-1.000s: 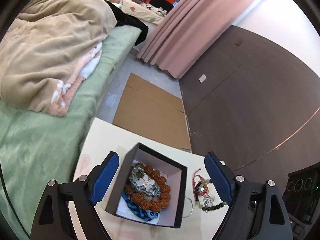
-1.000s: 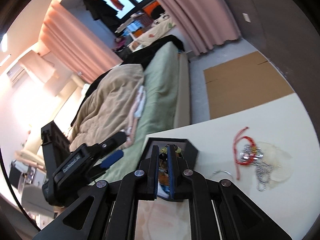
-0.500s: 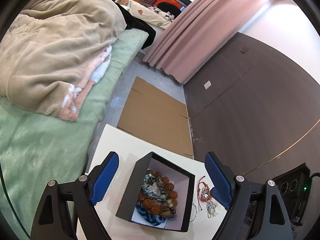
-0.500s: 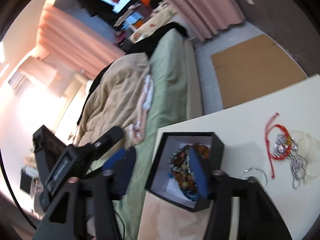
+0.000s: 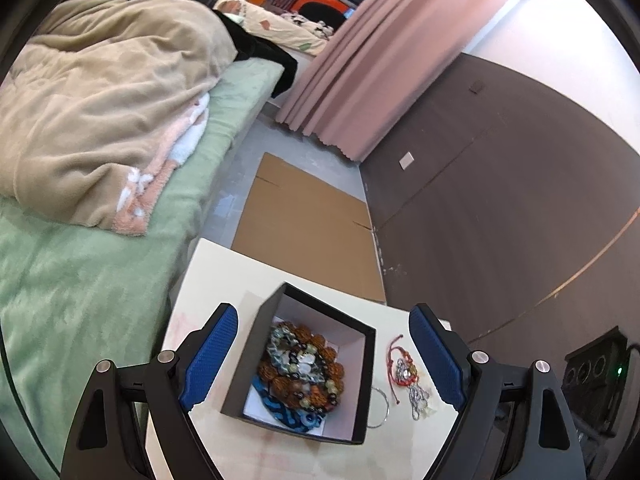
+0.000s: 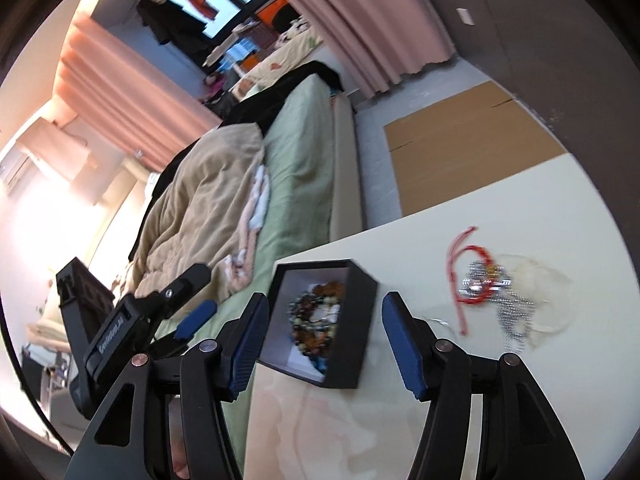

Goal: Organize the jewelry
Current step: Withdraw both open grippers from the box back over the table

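A black open box (image 5: 362, 384) (image 6: 360, 320) sits on the cream table and holds several bead bracelets (image 5: 304, 372) (image 6: 316, 320). To its right lie a red cord bracelet (image 5: 400, 364) (image 6: 460, 276), a silver chain (image 5: 418, 396) (image 6: 512, 316) and a thin silver ring (image 5: 380, 408). My left gripper (image 5: 324, 360) is open and empty, held above the box. My right gripper (image 6: 324, 340) is open and empty, above the box too. The left gripper (image 6: 160, 316) also shows at the left of the right wrist view.
The cream table (image 5: 224, 276) (image 6: 540, 208) ends at the left next to a green bed (image 5: 80, 280) with a beige blanket (image 5: 100, 100). Flat cardboard (image 5: 304, 224) lies on the floor beyond. A dark wall (image 5: 500, 200) and pink curtain (image 5: 360, 60) stand behind.
My right gripper has opened from shut and pulled back from the box, leaving beads inside. My left gripper has risen and drawn back a little; the box looks smaller.
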{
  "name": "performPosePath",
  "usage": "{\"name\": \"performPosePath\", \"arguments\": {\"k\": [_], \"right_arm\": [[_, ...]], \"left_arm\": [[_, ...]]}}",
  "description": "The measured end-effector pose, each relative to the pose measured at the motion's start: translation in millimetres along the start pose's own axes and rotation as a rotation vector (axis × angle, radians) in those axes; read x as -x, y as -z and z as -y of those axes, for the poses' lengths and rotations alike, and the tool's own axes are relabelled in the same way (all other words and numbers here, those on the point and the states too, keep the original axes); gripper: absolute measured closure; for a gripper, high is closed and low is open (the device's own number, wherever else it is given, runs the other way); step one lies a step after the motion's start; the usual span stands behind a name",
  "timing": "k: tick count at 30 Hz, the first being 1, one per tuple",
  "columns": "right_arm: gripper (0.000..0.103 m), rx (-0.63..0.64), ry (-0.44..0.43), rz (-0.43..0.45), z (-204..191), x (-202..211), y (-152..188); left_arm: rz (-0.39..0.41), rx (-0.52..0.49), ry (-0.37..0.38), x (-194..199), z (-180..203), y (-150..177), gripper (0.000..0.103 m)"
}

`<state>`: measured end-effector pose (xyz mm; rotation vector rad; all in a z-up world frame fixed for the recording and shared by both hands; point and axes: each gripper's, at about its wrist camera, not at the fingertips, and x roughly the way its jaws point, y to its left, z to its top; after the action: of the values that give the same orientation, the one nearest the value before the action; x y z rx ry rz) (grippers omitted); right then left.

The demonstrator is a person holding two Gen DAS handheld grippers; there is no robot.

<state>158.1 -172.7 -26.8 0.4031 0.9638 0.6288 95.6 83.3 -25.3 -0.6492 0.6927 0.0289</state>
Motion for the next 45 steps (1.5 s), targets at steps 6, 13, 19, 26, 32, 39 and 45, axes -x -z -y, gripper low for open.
{"name": "performPosePath", "arguments": {"k": [6,13,19,26,32,39,45], "right_arm": [[0.043,-0.059,0.09,0.045,28.7,32.0,-2.1],[0.043,-0.13,0.161,0.066,59.1,57.8,-0.7],[0.016,-0.168,0.158,0.077,72.2,69.7,2.7],[0.015,-0.199,0.2,0.041,86.2,72.9,7.9],[0.015,-0.265,0.222,0.026,107.5,80.0,12.1],[0.015,-0.304,0.275,-0.008,122.3,82.4,13.8],[0.015,-0.326,0.263,-0.04,132.2,80.6,13.3]], "left_arm": [[-0.02,-0.068,-0.006,-3.8,19.8,15.3,0.015],[-0.049,-0.142,0.006,-9.5,43.1,33.0,0.015],[-0.089,-0.203,0.022,-17.1,62.3,49.9,0.015],[-0.139,-0.245,0.034,-27.1,77.7,66.0,0.018],[-0.183,-0.302,0.027,-39.2,93.1,81.3,0.027],[-0.252,-0.406,-0.004,-62.9,110.0,103.5,0.036],[-0.317,-0.437,-0.046,-83.9,110.4,117.6,0.038]]}}
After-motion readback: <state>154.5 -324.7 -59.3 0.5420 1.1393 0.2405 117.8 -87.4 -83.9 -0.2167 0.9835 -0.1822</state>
